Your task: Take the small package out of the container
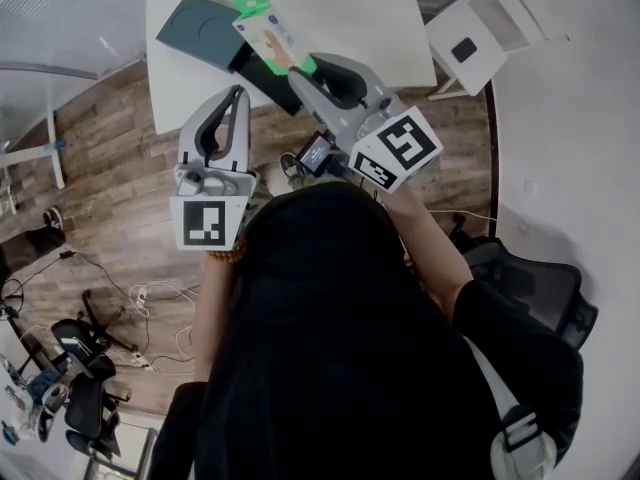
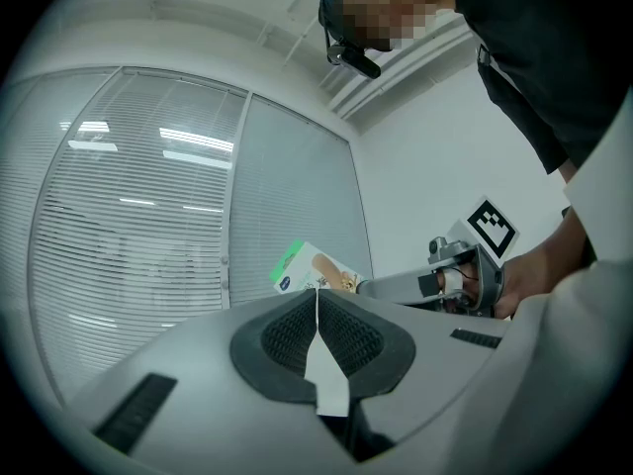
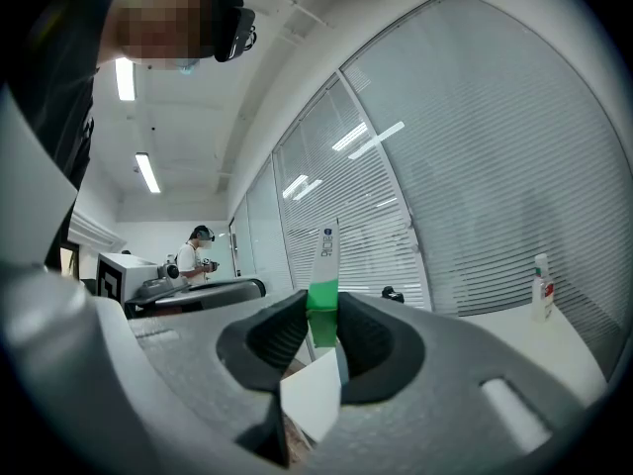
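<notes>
Currently the package [image 1: 262, 30] is out of the container [image 1: 198, 28]. It's a flat green-and-white pack, held in the air over the container's near-right edge, above the desk [image 1: 350, 8]. No part of it looks to touch the container, though the head view gives no read on the height gap.

The right hand-held gripper [image 3: 321, 305] has it. Pads are pinched on a green part, jaws only as far apart as the pack is thick. The pack sits edge-on between them and runs out past the tips.

The left hand-held gripper [image 2: 316, 310] is empty, pads together. Its tips are over the desk's near edge, near the container, touching nothing I can see, so it isn't steadying anything.

The container is dark and flat, on the left part of the desk. Can't tell if anything else is inside.

Step, my read: extraction is done bar the put-down, so this is the carry.

Next move calls for:
- Take the pack sideways, clear of the container, to bare desk. The right side has room.
- Lower it flat or close to flat. A thin pack set on edge will likely tip.
- Open the jaws only once it rests.
- Go slow, because the grip is at one end and the free end may swing.
- The left isn't needed.
</notes>
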Demonstrator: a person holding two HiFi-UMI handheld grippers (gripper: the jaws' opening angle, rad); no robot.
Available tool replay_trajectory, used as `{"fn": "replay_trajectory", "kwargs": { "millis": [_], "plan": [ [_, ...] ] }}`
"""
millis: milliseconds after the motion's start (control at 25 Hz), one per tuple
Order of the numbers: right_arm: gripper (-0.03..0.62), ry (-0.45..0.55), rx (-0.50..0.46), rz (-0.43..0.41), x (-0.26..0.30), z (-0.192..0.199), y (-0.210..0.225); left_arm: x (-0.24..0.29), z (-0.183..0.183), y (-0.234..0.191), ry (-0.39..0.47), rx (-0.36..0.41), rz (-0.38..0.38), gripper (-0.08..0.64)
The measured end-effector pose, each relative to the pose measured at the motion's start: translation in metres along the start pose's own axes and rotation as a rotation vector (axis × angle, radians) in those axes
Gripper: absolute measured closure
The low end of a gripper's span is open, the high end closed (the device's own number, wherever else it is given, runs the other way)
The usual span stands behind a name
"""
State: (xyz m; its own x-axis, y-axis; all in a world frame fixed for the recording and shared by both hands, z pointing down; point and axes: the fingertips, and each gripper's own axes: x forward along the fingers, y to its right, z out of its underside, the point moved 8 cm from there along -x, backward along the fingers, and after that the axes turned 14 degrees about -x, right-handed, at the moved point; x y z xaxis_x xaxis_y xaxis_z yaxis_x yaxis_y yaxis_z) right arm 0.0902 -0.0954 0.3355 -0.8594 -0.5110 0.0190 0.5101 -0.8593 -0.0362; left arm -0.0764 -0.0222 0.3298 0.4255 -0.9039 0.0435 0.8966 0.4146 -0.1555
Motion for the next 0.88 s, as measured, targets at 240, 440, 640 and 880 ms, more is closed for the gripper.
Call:
{"fn": "replay_trajectory", "kwargs": {
  "millis": [240,440,640,880],
  "plan": [
    [0.505,-0.008,0.01,-0.004,0.0009,0.0029,0.001,0.0015,0.0012,0.0005,-0.004,0.0,0.002,0.557],
    [0.505,-0.007,0.013,-0.002,0.0013,0.0034,0.0013,0.002,0.0007,-0.0005,0.0,-0.005,0.003,0.557],
    [0.505,-0.011,0.019,0.006,0.0022,0.0063,0.0013,0.0004,0.0018,-0.0031,-0.004,-0.002,0.003,0.557],
    [0.505,-0.015,0.013,0.011,0.0017,0.0062,0.0012,-0.0002,0.0033,-0.0037,-0.014,-0.01,0.003,0.557]
  ]
}}
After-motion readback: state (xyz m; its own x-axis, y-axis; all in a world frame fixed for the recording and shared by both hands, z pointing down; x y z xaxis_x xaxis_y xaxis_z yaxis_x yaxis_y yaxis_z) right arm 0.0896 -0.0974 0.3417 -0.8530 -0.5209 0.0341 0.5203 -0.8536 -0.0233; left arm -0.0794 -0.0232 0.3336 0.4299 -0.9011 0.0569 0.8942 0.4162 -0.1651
